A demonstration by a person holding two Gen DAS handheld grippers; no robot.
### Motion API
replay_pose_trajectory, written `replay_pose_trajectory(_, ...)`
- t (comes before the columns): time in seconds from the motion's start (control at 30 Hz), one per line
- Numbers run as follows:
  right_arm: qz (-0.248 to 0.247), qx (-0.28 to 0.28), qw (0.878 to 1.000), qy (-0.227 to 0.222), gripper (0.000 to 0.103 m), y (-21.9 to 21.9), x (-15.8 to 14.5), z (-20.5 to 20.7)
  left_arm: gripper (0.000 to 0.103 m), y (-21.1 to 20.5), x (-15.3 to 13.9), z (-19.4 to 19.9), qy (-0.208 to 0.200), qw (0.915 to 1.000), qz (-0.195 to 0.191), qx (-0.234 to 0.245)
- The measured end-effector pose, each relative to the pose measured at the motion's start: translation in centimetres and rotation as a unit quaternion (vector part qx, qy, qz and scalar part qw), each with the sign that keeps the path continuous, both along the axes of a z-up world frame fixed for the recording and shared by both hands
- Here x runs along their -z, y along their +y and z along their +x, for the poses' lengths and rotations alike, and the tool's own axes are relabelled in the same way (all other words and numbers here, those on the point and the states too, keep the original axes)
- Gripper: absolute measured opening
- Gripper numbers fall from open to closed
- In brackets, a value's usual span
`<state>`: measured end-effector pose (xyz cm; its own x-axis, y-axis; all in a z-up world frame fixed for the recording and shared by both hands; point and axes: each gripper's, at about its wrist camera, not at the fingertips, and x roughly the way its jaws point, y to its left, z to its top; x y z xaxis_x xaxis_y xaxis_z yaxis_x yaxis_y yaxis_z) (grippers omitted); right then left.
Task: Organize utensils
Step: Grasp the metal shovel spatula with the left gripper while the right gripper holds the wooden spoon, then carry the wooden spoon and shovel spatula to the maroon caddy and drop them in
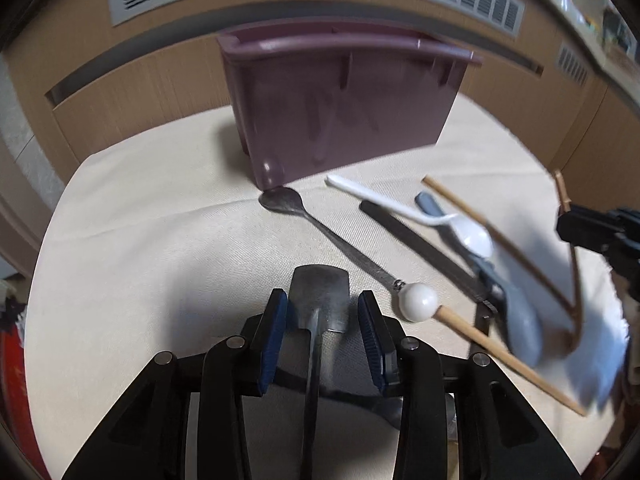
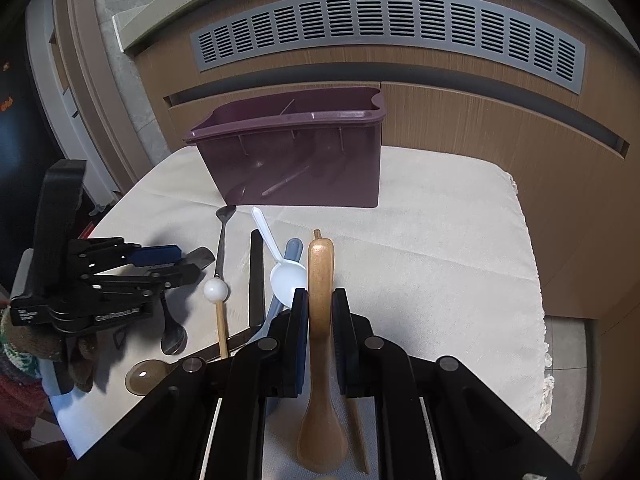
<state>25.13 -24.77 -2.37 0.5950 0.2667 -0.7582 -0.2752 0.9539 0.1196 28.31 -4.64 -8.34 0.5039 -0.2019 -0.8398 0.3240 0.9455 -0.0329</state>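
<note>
Right gripper (image 2: 320,308) was clamped tight on the handle of a wooden spoon (image 2: 320,320), bowl end hanging back beneath the jaws, handle tip pointing ahead toward the purple caddy (image 2: 296,160). Caddy stood upright ahead of the tool, on the cream cloth (image 2: 440,240), well apart from the tips; its dividers showed at the rim.

Left gripper (image 1: 323,312), off to the right tool's left, had its jaws about half apart and straddling a flat metal utensil handle (image 1: 320,292); pads looked clear of it, so not gripped.

Just left of the right tool lay a white plastic spoon (image 2: 286,276), a black stick (image 2: 256,276), a ball-ended stick (image 2: 216,290) and a thin metal spoon (image 2: 225,216).

Judgement: carry step for the wooden spoon. Best to lift it clear of the neighbouring pieces, tip the handle upright over one compartment, then release only once it is inside the rim.
</note>
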Motion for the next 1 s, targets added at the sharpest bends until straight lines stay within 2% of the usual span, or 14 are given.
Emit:
replay_pose_trajectory(0.13,0.002,0.003,1.0,0.004,0.012,-0.3,0.4,0.0,0.038,-0.6,0.0,0.6,0.01,0.9997,0.02,0.004)
replay_pose_trajectory(0.27,0.002,0.009,1.0,0.002,0.012,-0.4,0.4,0.0,0.038,-0.2,-0.1,1.3,0.034,0.9994,0.008,-0.007)
replay_pose_trajectory(0.33,0.003,0.012,1.0,-0.006,0.012,-0.5,0.2,-0.1,0.033,-0.4,-0.2,1.3,0.03,0.9994,0.009,-0.013)
replay_pose_trajectory(0.4,0.006,0.016,1.0,-0.013,0.012,-0.6,0.0,-0.3,0.033,-0.1,-0.7,0.4,0.009,0.9996,-0.007,-0.025)
replay_pose_trajectory(0.47,0.013,0.018,0.999,-0.023,0.012,-0.8,-0.5,-0.8,0.033,0.7,-1.9,-1.1,-0.024,0.9979,-0.042,-0.044)
replay_pose_trajectory(0.57,0.017,0.02,0.999,-0.037,0.012,-1.0,-1.3,-1.7,0.033,1.7,-4.7,-4.1,-0.087,0.9897,-0.094,-0.065)
replay_pose_trajectory(0.63,0.017,0.02,0.999,-0.044,0.012,-1.1,-1.8,-2.0,0.033,2.0,-6.2,-5.5,-0.115,0.9848,-0.109,-0.07)
replay_pose_trajectory(0.73,0.018,0.018,0.998,-0.063,0.012,-0.8,-2.5,-2.4,0.033,2.1,-7.8,-6.6,-0.153,0.9794,-0.109,-0.073)
replay_pose_trajectory(0.87,0.03,0.027,0.996,-0.075,0.012,-0.8,-3.1,-2.2,0.032,2.1,-9.4,-6.4,-0.185,0.9719,-0.12,-0.081)
replay_pose_trajectory(0.93,0.036,0.029,0.995,-0.092,0.012,-0.8,-4.2,-2.1,0.031,2.3,-11.8,-6.1,-0.211,0.9641,-0.141,-0.078)
replay_pose_trajectory(1.0,0.037,0.023,0.991,-0.125,0.012,-0.8,-6.8,-1.5,0.013,2.0,-16.4,-4.7,-0.253,0.9524,-0.159,-0.062)
